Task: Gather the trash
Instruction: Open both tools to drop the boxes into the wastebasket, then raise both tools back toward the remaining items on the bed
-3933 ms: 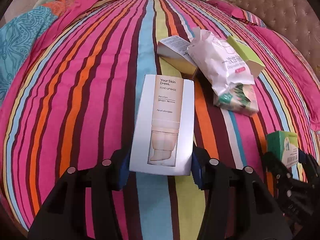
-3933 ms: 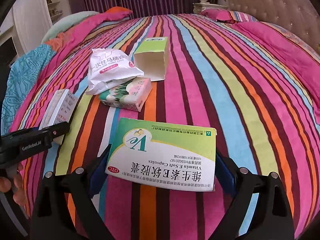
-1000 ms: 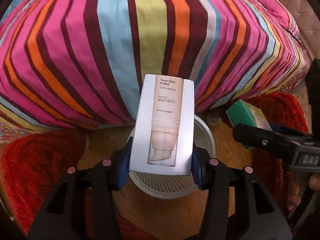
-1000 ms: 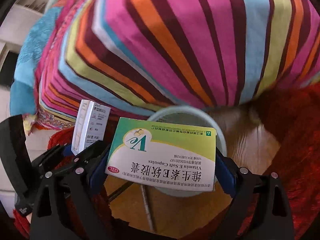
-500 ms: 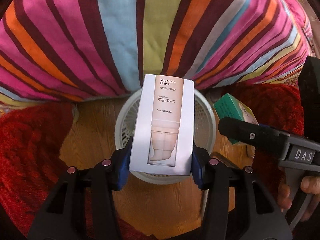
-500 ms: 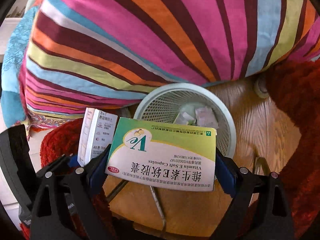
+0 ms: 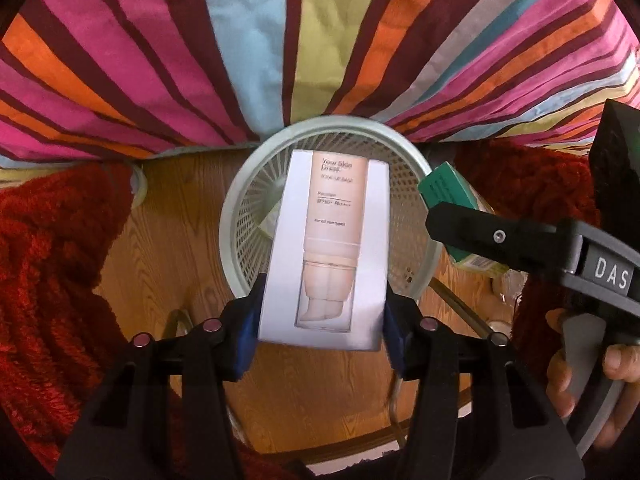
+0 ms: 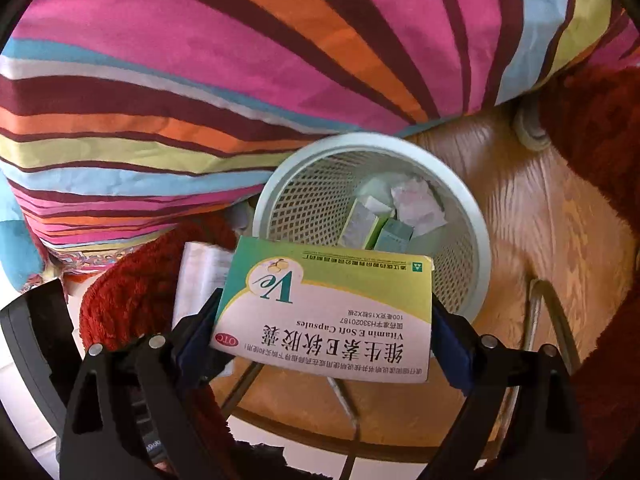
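Note:
My left gripper (image 7: 322, 320) is shut on a white Tone-Up Base box (image 7: 328, 248) and holds it above the white mesh waste basket (image 7: 236, 200). My right gripper (image 8: 324, 332) is shut on a green and white Vitamin E box (image 8: 324, 312) just over the near rim of the same basket (image 8: 480, 240). The basket holds several small boxes and a crumpled wrapper (image 8: 416, 208). The right gripper with its green box (image 7: 444, 188) shows at the right of the left wrist view. The white box (image 8: 200, 276) shows at the left of the right wrist view.
The striped bedspread (image 7: 280, 40) hangs over the bed edge right behind the basket. Red shaggy rugs (image 7: 52, 260) lie on both sides on the wooden floor (image 7: 160, 264). Thin metal legs (image 8: 548, 320) stand on the floor near the basket.
Both grippers have moved from the bed down to the basket, carrying their boxes. Over the last second both closed in over the basket opening.

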### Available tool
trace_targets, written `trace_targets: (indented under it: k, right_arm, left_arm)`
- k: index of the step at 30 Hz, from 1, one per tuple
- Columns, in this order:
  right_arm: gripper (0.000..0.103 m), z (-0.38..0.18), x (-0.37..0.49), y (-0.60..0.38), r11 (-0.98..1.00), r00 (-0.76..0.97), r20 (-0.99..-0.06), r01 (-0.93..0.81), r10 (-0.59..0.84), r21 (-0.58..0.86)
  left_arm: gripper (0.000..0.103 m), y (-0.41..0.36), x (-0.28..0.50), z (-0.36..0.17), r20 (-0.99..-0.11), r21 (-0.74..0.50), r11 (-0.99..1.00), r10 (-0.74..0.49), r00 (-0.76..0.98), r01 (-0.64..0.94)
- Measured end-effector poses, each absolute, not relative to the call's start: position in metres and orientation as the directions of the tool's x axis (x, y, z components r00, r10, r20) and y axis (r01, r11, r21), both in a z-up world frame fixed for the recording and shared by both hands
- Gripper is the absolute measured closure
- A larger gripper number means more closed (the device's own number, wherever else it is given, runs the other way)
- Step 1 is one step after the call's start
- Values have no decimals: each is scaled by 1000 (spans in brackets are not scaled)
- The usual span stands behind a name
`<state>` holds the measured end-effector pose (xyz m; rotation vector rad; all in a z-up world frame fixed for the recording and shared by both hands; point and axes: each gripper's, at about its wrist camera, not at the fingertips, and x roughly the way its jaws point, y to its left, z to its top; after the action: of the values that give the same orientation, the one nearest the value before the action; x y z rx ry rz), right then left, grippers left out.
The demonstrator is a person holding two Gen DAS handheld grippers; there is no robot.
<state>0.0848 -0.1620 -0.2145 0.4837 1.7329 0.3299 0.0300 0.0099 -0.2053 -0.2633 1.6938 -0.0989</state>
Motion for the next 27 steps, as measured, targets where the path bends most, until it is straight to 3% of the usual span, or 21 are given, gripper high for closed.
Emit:
trace_targets:
  k: [1,2,27]
  right_arm:
    - [11,-217,84,-161,876,-181,-858,142,481,461]
    - [10,-220,85,-161,878,-184,-860,143,476,456]
    - [8,-179,85,-174,889,-3,-893,93,451,449]
  left_arm:
    - [26,11,30,-206,-967,-209,970,-223,-122,-122]
    - [26,12,31,-207,-967,-209,970,-224,-120,-127]
    - [26,22,30,-185,-981,-190,973,-195,-22,-132]
